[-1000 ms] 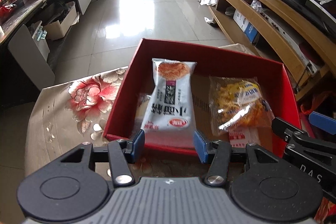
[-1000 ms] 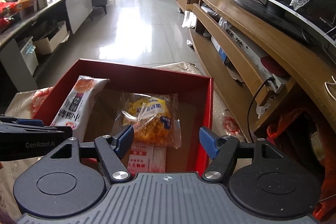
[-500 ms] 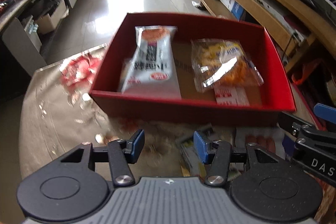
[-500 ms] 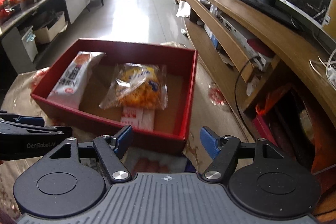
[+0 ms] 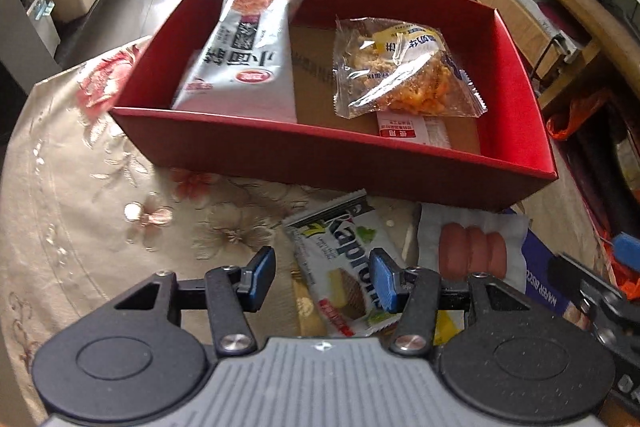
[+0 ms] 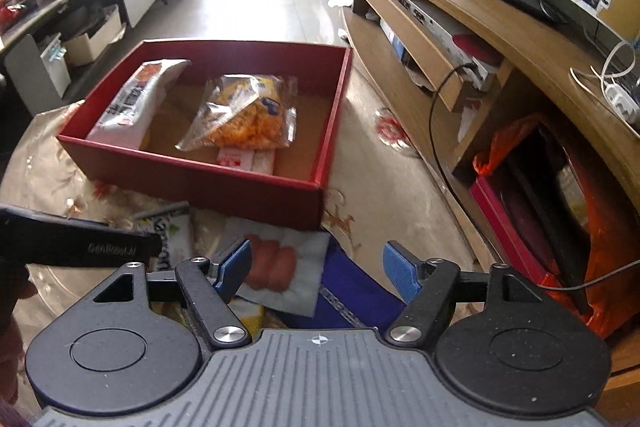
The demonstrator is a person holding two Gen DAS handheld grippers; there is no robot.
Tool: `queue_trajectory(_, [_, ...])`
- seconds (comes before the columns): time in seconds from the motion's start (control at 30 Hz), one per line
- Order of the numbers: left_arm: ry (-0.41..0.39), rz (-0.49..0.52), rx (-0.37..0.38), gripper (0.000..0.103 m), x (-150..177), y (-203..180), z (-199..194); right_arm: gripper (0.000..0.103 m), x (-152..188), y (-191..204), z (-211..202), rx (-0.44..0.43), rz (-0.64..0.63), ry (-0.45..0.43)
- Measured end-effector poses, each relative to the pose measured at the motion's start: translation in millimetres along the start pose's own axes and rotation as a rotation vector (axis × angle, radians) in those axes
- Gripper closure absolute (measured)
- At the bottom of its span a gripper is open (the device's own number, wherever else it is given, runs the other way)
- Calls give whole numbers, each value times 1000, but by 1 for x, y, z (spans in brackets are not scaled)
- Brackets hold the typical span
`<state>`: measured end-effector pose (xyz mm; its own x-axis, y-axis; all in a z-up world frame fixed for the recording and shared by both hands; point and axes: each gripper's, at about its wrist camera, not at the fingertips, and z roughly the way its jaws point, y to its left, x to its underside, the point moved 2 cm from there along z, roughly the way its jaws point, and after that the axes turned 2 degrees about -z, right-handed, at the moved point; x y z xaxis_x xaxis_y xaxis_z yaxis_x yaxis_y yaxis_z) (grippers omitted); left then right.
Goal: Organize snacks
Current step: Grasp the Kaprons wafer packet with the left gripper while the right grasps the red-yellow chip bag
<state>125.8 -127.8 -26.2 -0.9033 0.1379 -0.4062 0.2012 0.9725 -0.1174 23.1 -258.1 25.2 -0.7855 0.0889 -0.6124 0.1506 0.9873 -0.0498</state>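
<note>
A red box (image 5: 320, 155) (image 6: 256, 195) on the floral tablecloth holds a white cracker pack (image 5: 244, 59) (image 6: 136, 103), a clear bag of yellow snacks (image 5: 404, 71) (image 6: 248, 119) and a small white-red packet (image 5: 412, 131). In front of the box lie a wafer pack (image 5: 340, 263), a white sausage pack (image 5: 472, 251) (image 6: 280, 267) and a blue biscuit pack (image 6: 352, 291). My left gripper (image 5: 322, 283) is open and empty above the wafer pack. My right gripper (image 6: 316, 271) is open and empty above the sausage and blue packs.
The tablecloth (image 5: 100, 195) covers a low table whose edge curves at the left. A wooden TV stand (image 6: 460, 27) runs along the right, with an orange bag (image 6: 508, 147) and a red bin (image 6: 516, 239) below it. Tiled floor lies beyond the box.
Both grippers have pulled back from over the red box toward me. The loose packs in front of the box have come into view beneath them. Both stay open.
</note>
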Motion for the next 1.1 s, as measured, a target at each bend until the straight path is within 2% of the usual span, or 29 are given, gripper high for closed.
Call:
queue_trajectory(0.1, [4, -42, 11, 52, -2, -4, 8, 25, 2, -12, 0, 1, 18, 8])
queue_trajectory(0.23, [5, -79, 0, 43, -4, -10, 15, 25, 5, -24, 1, 1, 41, 17])
queue_trajectory(0.33, [2, -86, -8, 40, -2, -10, 18, 25, 5, -27, 2, -3, 43, 20])
queue_trajectory(0.43, [21, -106, 3, 45, 3, -4, 19, 25, 4, -28, 4, -6, 40, 25])
queue_trajectory(0.67, [35, -32, -42, 55, 12, 14, 3, 24, 6, -23, 5, -22, 15, 44])
queue_trajectory(0.8, [42, -27, -26, 63, 17, 26, -8, 24, 10, -12, 5, -63, -19, 68])
queue_trajectory(0.93, [48, -10, -19, 62, 25, 32, -14, 24, 20, 9, 11, -130, -75, 122])
queue_trajectory(0.97, [47, -14, -20, 62, 23, 31, -14, 24, 22, 14, 12, -140, -90, 135])
queue_trajectory(1.1, [64, -24, -19, 42, 25, 31, -10, 24, 31, 31, 23, -157, -140, 186])
